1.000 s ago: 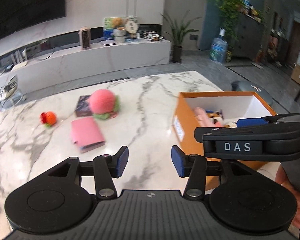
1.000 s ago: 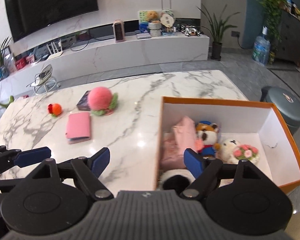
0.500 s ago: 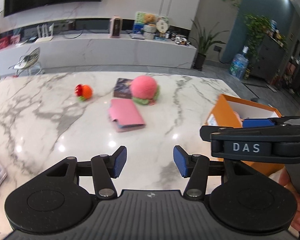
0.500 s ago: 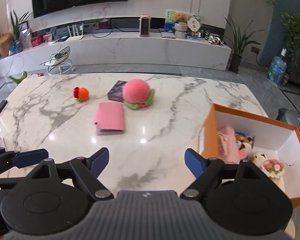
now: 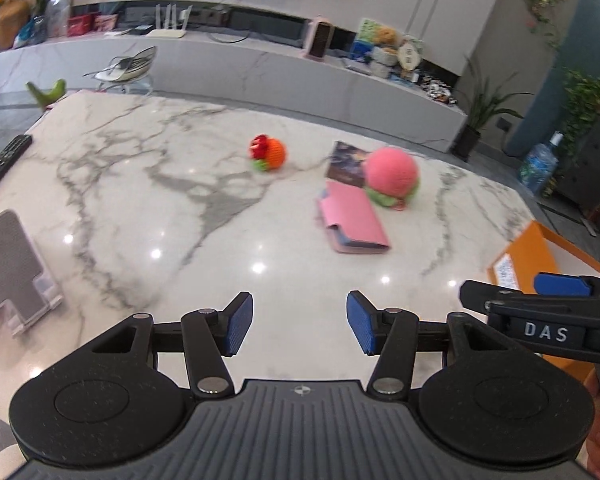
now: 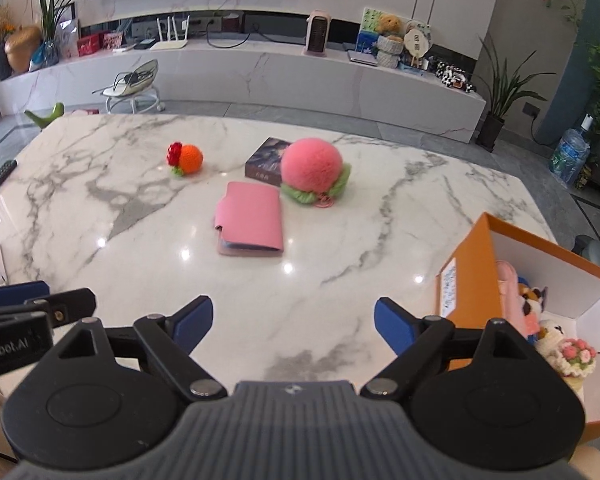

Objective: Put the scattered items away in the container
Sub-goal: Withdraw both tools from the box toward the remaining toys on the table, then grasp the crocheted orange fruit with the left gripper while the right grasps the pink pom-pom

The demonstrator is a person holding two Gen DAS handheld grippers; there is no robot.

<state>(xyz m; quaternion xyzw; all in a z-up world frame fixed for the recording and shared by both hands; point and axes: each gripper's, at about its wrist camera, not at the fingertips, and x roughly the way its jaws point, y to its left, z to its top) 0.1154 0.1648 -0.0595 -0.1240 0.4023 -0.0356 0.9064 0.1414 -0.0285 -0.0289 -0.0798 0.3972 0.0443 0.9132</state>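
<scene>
Left gripper: was held over the near edge of the counter, jaws parted wide, nothing gripped.
Right gripper: was likewise spread wide and empty, aimed at the loose items; judged to be ready for the next pick.
Container: an orange box was stood at the counter's right edge, just beside the right gripper, so that carries would be short; soft toys were already seen inside.
Scattered items: 4 were left on the counter, well apart from the box. A pink wallet was lain flat and nearest; a pink plush ball was rested against a dark book behind it; a small orange knitted toy was set apart to the left.
Counter: white marble with grey veins, glossy, with lamp glare.
Room: a living room, with a long white TV bench, plants and a water bottle.
</scene>
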